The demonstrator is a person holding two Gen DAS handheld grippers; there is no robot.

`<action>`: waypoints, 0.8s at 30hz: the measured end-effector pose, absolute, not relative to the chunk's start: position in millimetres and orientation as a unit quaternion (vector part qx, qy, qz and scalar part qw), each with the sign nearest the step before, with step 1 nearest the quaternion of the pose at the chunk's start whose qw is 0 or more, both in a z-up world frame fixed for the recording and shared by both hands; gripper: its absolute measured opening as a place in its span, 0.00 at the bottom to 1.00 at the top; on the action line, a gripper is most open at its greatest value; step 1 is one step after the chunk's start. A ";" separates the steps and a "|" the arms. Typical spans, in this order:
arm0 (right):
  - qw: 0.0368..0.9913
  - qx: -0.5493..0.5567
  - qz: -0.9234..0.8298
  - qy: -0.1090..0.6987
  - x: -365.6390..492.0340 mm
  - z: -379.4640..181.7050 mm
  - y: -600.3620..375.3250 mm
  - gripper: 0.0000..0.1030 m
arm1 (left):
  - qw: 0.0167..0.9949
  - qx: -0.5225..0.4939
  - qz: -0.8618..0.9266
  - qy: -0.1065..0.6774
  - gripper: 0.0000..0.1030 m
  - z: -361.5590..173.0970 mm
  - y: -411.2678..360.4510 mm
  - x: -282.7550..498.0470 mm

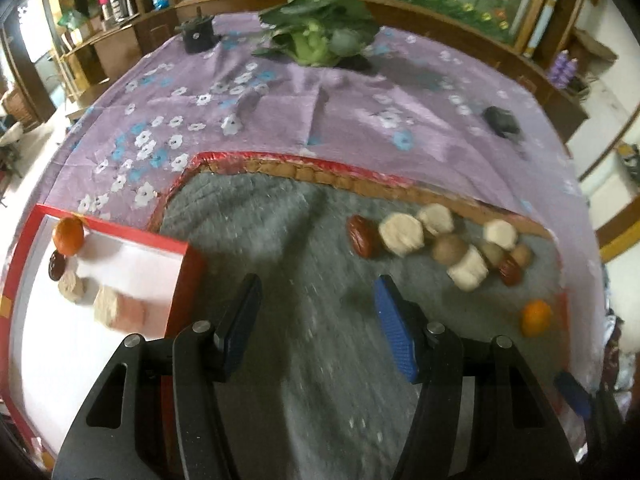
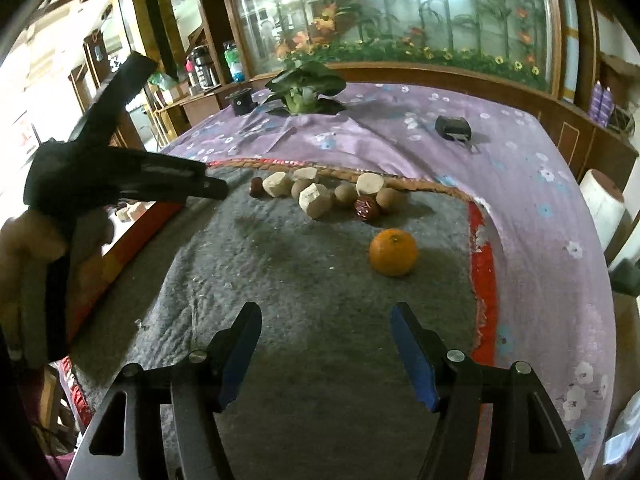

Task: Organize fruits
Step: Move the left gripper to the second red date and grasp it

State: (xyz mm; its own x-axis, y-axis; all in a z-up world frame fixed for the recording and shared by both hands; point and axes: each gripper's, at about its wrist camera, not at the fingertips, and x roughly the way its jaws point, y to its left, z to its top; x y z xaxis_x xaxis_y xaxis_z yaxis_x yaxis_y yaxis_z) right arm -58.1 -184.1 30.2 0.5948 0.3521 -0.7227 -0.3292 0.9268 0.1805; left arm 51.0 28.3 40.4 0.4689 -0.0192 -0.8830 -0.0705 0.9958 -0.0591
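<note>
A grey felt mat [image 1: 280, 248] holds a row of pale cut pieces [image 1: 401, 235], brown round fruits [image 1: 449, 249] and red dates [image 1: 362, 236] along its far edge, with an orange [image 1: 535, 318] nearer. In the right wrist view the same row [image 2: 316, 200] and the orange [image 2: 393, 252] lie ahead. A red-rimmed white box [image 1: 120, 264] at left holds an orange [image 1: 68, 236], a date [image 1: 56, 266] and pale pieces [image 1: 116, 308]. My left gripper [image 1: 316, 292] is open and empty over the mat. My right gripper [image 2: 326, 320] is open and empty, short of the orange.
The table has a purple flowered cloth [image 1: 280, 96]. A leafy plant [image 1: 320, 32], a black pot [image 1: 198, 34] and a small black device [image 1: 500, 120] sit on its far part. The left gripper's body [image 2: 120, 176] shows at the left of the right wrist view.
</note>
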 end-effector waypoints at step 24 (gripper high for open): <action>0.882 0.042 0.208 0.421 -41.6 17.6 -197.6 0.64 | 0.843 -0.052 0.027 0.535 0.57 28.2 16.2 97.1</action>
State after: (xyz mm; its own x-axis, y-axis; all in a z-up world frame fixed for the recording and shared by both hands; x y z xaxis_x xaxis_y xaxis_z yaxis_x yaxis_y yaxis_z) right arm -41.6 -197.6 17.6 0.5585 0.4022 -0.7255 -0.3318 0.9099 0.2490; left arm 97.1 16.2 28.2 0.4255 -0.0111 -0.9049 -0.1008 0.9931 -0.0596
